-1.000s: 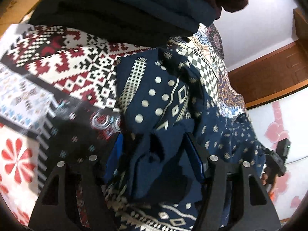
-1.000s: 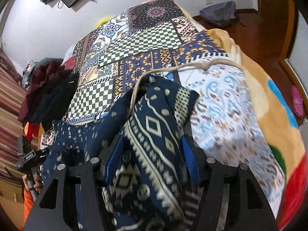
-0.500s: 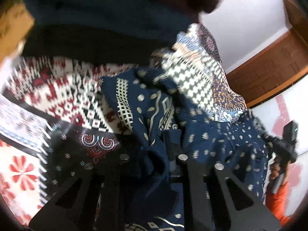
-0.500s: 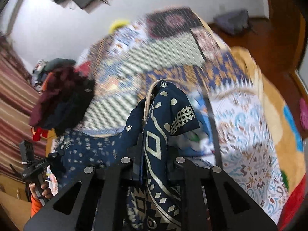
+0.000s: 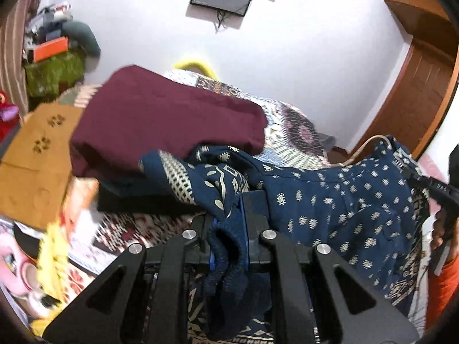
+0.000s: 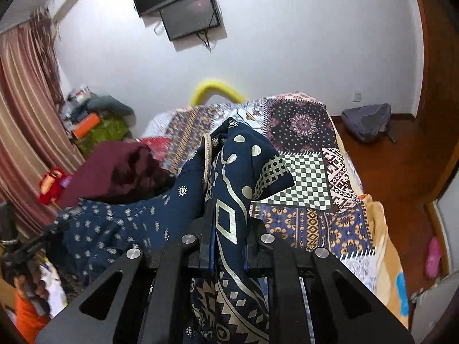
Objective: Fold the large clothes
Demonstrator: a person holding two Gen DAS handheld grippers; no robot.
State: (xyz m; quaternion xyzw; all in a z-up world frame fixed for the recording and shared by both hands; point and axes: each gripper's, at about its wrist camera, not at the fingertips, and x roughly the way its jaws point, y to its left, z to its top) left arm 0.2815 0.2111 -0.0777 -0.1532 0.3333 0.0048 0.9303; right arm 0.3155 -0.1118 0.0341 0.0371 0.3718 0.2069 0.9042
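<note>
White wall and a patchwork bed (image 5: pixel 289 143) fill the left wrist view, where the left tool (image 5: pixel 229 215) at lower centre pinches the navy printed garment (image 5: pixel 330 200), probably to lift it. At lower centre of the right wrist view, the right tool (image 6: pixel 228 238) pinches the garment's other bunched edge, so the cloth hangs between both above the bed.

The large navy-blue cotton garment printed with cream dots, diamonds and geometric bands (image 5: pixel 338 200) hung stretched between two pinched points above the patchwork bedspread, its dotted middle sagging in loose folds. One bunched, ribbed edge was squeezed into a thick wad at one end, while at the other end a banded corner with a pale drawstring cord (image 6: pixel 207 154) stood up in a peak.
</note>
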